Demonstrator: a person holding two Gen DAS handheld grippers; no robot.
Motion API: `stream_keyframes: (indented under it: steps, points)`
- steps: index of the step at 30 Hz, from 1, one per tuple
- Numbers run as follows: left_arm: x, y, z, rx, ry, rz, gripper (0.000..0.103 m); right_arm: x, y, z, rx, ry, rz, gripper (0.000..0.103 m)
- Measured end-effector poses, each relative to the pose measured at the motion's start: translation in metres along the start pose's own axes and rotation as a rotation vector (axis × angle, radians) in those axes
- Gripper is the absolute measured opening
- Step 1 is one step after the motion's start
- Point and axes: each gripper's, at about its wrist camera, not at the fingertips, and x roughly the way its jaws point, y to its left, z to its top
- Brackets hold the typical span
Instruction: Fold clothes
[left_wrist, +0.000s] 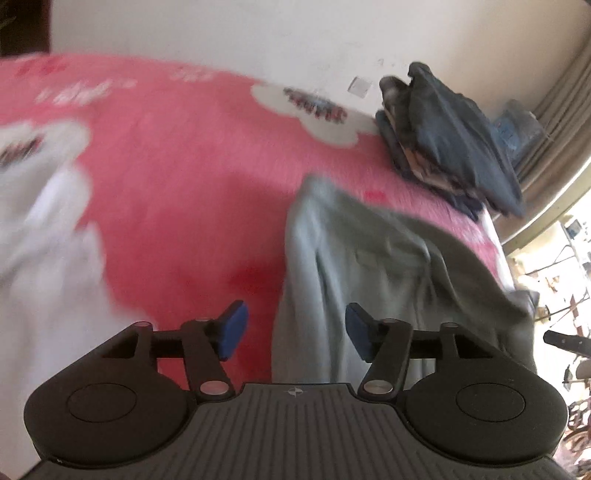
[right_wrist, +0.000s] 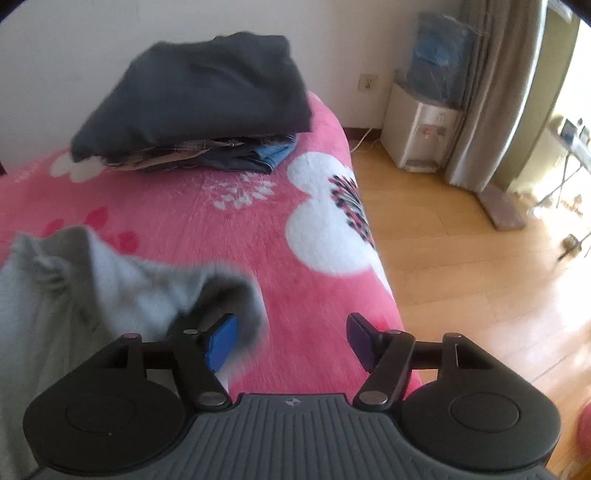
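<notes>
Atop pink blanket (right_wrist: 229, 236), folded stack (right_wrist: 199, 96)

On the one pink blanket (right_wrist: 229, 236) lay one loose grey garment (left_wrist: 369, 266), one stack of folded clothes (right_wrist: 207, 107) and one white garment (left_wrist: 40, 229). One water dispenser (right_wrist: 421, 136) stood beside one curtain (right_wrist: 491, 92).

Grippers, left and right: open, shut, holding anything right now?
Left tool: open, nothing pinched; grey garment lies beyond it.
Right tool: open, holding nothing; grey garment edge beside its left pad.
</notes>
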Motion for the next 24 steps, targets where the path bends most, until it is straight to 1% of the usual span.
stream_keyframes:
  steps: [2,3,5,7,9,11,13,14,17,18,19,20,21,23,24]
  points:
    - [-0.018,-0.002,-0.027,-0.038,0.03,0.003,0.061,-0.022,-0.019,-0.016,0.085,0.033,0.075,0.069]
    - [-0.025,-0.004,-0.04,-0.054,0.045,0.006,0.061,-0.033,-0.027,-0.028,0.133,0.067,0.126,0.069]
    - [-0.035,-0.007,-0.065,-0.079,0.082,0.011,0.062,-0.047,-0.035,-0.056,0.202,0.16,0.227,0.069]
    - [-0.039,-0.013,-0.087,-0.087,0.119,0.01,0.062,-0.059,-0.032,-0.089,0.228,0.258,0.295,0.069]
    - [-0.04,-0.021,-0.107,-0.071,0.155,0.016,0.062,-0.073,-0.025,-0.118,0.256,0.294,0.316,0.069]
    - [-0.039,-0.028,-0.124,-0.036,0.175,0.029,0.062,-0.091,-0.016,-0.147,0.303,0.301,0.333,0.069]
    - [-0.037,-0.035,-0.137,0.007,0.184,0.046,0.062,-0.106,0.001,-0.171,0.309,0.3,0.351,0.069]
    - [-0.035,-0.038,-0.141,0.02,0.19,0.048,0.062,-0.111,0.011,-0.182,0.295,0.301,0.352,0.069]
    - [-0.031,-0.046,-0.155,0.068,0.178,0.054,0.061,-0.106,0.039,-0.206,0.227,0.314,0.336,0.068]
    - [-0.029,-0.048,-0.158,0.082,0.172,0.058,0.059,-0.104,0.049,-0.214,0.204,0.319,0.331,0.06]
    - [-0.027,-0.051,-0.16,0.1,0.169,0.064,0.053,-0.1,0.056,-0.221,0.182,0.323,0.313,0.032]
    - [-0.024,-0.054,-0.162,0.113,0.174,0.075,0.044,-0.096,0.061,-0.227,0.169,0.324,0.285,0.018]
    - [-0.021,-0.056,-0.163,0.128,0.179,0.091,0.04,-0.096,0.061,-0.228,0.166,0.317,0.276,0.008]
    - [-0.019,-0.059,-0.163,0.154,0.176,0.113,0.021,-0.109,0.053,-0.222,0.186,0.278,0.288,0.006]
    - [-0.019,-0.059,-0.162,0.164,0.176,0.122,0.018,-0.122,0.045,-0.216,0.196,0.246,0.291,0.006]
